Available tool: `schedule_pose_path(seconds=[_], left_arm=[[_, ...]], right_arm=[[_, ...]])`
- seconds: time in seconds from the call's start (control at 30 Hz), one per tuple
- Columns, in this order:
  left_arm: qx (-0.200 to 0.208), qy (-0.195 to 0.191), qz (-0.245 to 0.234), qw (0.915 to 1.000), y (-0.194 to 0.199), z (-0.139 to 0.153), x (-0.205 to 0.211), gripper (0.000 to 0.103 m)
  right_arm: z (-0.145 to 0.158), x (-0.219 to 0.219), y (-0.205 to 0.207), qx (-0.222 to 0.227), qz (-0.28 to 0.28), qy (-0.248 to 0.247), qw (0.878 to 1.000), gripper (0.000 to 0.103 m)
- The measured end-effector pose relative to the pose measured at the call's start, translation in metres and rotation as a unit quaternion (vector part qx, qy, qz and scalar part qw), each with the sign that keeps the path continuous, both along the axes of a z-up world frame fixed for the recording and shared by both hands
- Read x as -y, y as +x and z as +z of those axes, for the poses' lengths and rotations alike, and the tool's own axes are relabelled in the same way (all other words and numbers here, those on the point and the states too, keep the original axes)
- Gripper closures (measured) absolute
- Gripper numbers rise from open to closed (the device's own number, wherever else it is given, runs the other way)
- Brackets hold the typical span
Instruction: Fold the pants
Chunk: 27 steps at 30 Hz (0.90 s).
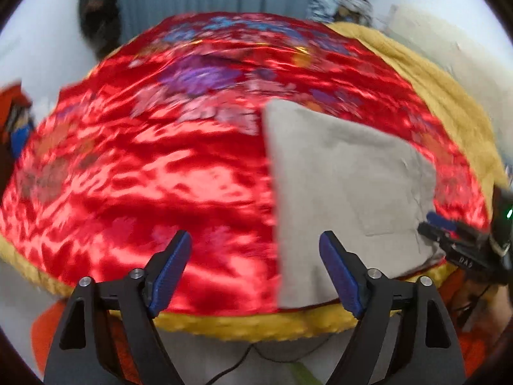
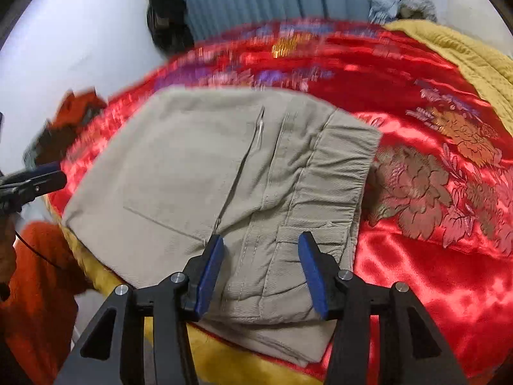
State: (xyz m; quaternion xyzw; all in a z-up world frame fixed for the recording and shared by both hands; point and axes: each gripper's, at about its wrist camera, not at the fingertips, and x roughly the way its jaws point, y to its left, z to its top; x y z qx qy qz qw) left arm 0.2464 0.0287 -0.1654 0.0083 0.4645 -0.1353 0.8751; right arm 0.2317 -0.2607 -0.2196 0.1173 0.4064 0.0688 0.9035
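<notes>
The beige pants point(image 2: 198, 173) lie folded into a compact rectangle near the front edge of the red satin bedspread point(image 2: 416, 276), waistband point(image 2: 340, 166) to the right in the right wrist view. My right gripper point(image 2: 261, 240) hovers over the near end of the pants, jaws apart, pads not pressing the cloth. In the left wrist view the pants point(image 1: 346, 186) sit to the right. My left gripper point(image 1: 255, 240) stands wide open over bare red cloth, at the pants' left edge, holding nothing. The right gripper point(image 1: 436, 224) shows at the pants' far right corner, and the left gripper point(image 2: 38, 176) at the other view's left edge.
A yellow quilt border point(image 1: 256, 324) rims the bed's front edge, and a yellow blanket point(image 2: 465, 51) lies at the back right. A person's orange sleeve point(image 2: 35, 276) is at the lower left. Bundled clothes point(image 2: 400, 4) and a dark hanging item point(image 2: 166, 22) sit by the curtain.
</notes>
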Motion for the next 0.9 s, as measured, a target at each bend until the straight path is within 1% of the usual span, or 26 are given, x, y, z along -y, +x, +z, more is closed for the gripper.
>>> schedule_pose_path(seconds=[0.03, 0.07, 0.13, 0.17, 0.23, 0.27, 0.33, 0.37, 0.47, 0.53, 0.57, 0.6, 0.63, 0.67, 0.7, 0.73, 0.77, 0.83, 0.9], left_arm=[[-0.002, -0.007, 0.003, 1.0000, -0.001, -0.001, -0.012, 0.018], [-0.001, -0.003, -0.003, 1.0000, -0.004, -0.004, -0.019, 0.018], [0.002, 0.028, -0.034, 0.9990, -0.015, -0.011, -0.019, 0.018], [0.005, 0.054, -0.058, 0.9968, -0.022, -0.017, -0.011, 0.018], [0.019, 0.101, -0.101, 0.9896, -0.037, -0.029, 0.008, 0.018], [0.030, 0.129, -0.121, 0.9837, -0.044, -0.036, 0.021, 0.018], [0.046, 0.174, -0.131, 0.9750, -0.050, -0.046, 0.038, 0.018], [0.051, 0.186, -0.128, 0.9729, -0.051, -0.051, 0.046, 0.018], [0.050, 0.181, -0.124, 0.9744, -0.047, -0.057, 0.062, 0.018], [0.065, 0.192, -0.121, 0.9718, -0.047, -0.056, 0.072, 0.018], [0.070, 0.196, -0.114, 0.9714, -0.045, -0.056, 0.073, 0.016], [0.067, 0.200, -0.104, 0.9719, -0.041, -0.058, 0.073, 0.012], [0.056, 0.199, -0.086, 0.9746, -0.034, -0.061, 0.069, 0.009], [0.040, 0.183, -0.069, 0.9798, -0.027, -0.062, 0.061, 0.009], [0.016, 0.149, -0.047, 0.9876, -0.021, -0.063, 0.047, 0.008], [-0.003, 0.124, -0.033, 0.9917, -0.018, -0.063, 0.036, 0.008], [-0.016, 0.111, -0.019, 0.9936, -0.016, -0.063, 0.027, 0.008], [-0.025, 0.114, 0.004, 0.9932, -0.019, -0.063, 0.011, 0.008], [-0.039, 0.087, 0.010, 0.9954, -0.021, -0.062, 0.001, 0.008]], right_arm=[[0.000, 0.001, 0.000, 0.001, -0.003, 0.005, 1.000, 0.054], [-0.001, 0.000, 0.000, 0.002, -0.004, 0.004, 1.000, 0.054], [-0.001, -0.005, 0.000, 0.003, 0.000, -0.015, 1.000, 0.053], [-0.001, -0.006, -0.001, 0.005, 0.001, -0.023, 1.000, 0.053], [-0.001, -0.009, -0.002, 0.006, 0.000, -0.037, 0.999, 0.053], [-0.002, -0.009, -0.002, 0.007, -0.001, -0.039, 0.999, 0.053], [-0.001, -0.010, 0.000, 0.008, -0.005, -0.035, 0.999, 0.053], [-0.002, -0.008, -0.001, 0.008, -0.005, -0.033, 0.999, 0.053], [-0.001, -0.008, -0.002, 0.009, -0.004, -0.031, 0.999, 0.053], [-0.001, -0.009, -0.003, 0.010, -0.005, -0.030, 0.999, 0.053], [-0.001, -0.008, -0.003, 0.010, -0.005, -0.029, 1.000, 0.053], [-0.001, -0.008, -0.003, 0.011, -0.005, -0.029, 1.000, 0.053], [-0.001, -0.008, -0.003, 0.011, -0.005, -0.028, 1.000, 0.053], [-0.001, -0.008, -0.003, 0.011, -0.004, -0.028, 1.000, 0.053], [-0.002, -0.007, -0.002, 0.011, -0.003, -0.028, 1.000, 0.053], [-0.002, -0.008, -0.002, 0.010, -0.001, -0.030, 0.999, 0.053], [-0.002, -0.008, -0.001, 0.010, 0.000, -0.033, 0.999, 0.053], [-0.002, -0.009, -0.001, 0.008, 0.002, -0.036, 0.999, 0.053], [-0.003, -0.010, -0.001, 0.008, 0.003, -0.038, 0.999, 0.054]])
